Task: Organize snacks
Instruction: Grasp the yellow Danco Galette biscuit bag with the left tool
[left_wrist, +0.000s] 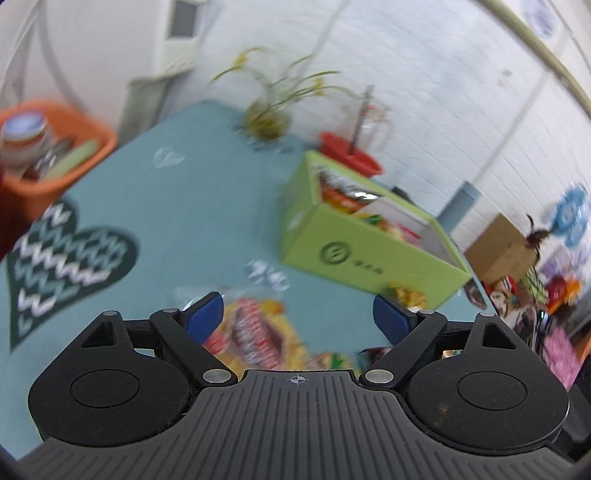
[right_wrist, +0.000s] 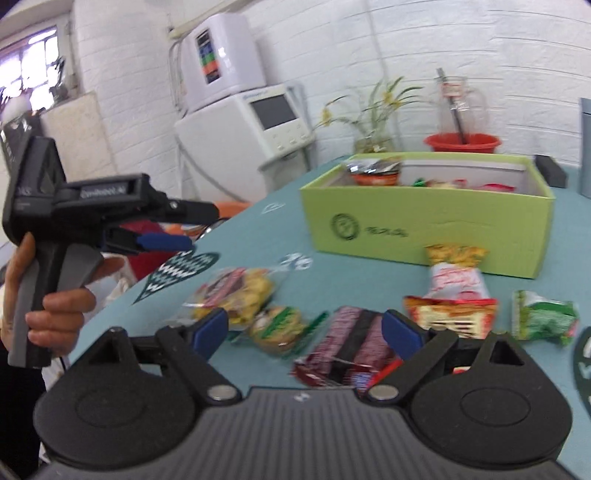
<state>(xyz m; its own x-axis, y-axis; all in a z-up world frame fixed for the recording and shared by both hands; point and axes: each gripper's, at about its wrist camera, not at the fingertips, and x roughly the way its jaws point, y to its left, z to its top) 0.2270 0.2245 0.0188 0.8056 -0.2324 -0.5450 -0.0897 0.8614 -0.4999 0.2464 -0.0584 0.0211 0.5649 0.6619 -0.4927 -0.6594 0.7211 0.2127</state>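
Right wrist view: right gripper (right_wrist: 307, 328) is held wide open and empty over a dark red snack pack (right_wrist: 347, 347), long axis running away from the camera twd the green box (right_wrist: 424, 225) at the table's (right_wrist: 258, 236) far edge. Other packets are seen nearby: yellow chips bag (right_wrist: 236, 291), red-white packet (right_wrist: 456, 295), green packet (right_wrist: 543, 317); plant (right_wrist: 373, 114) and red bowl (right_wrist: 461, 142) stand behind the box. Left gripper (right_wrist: 166, 242) is seen beyond the left edge, jaws apart w/ nothing held; box logo text is too blurred to be read.
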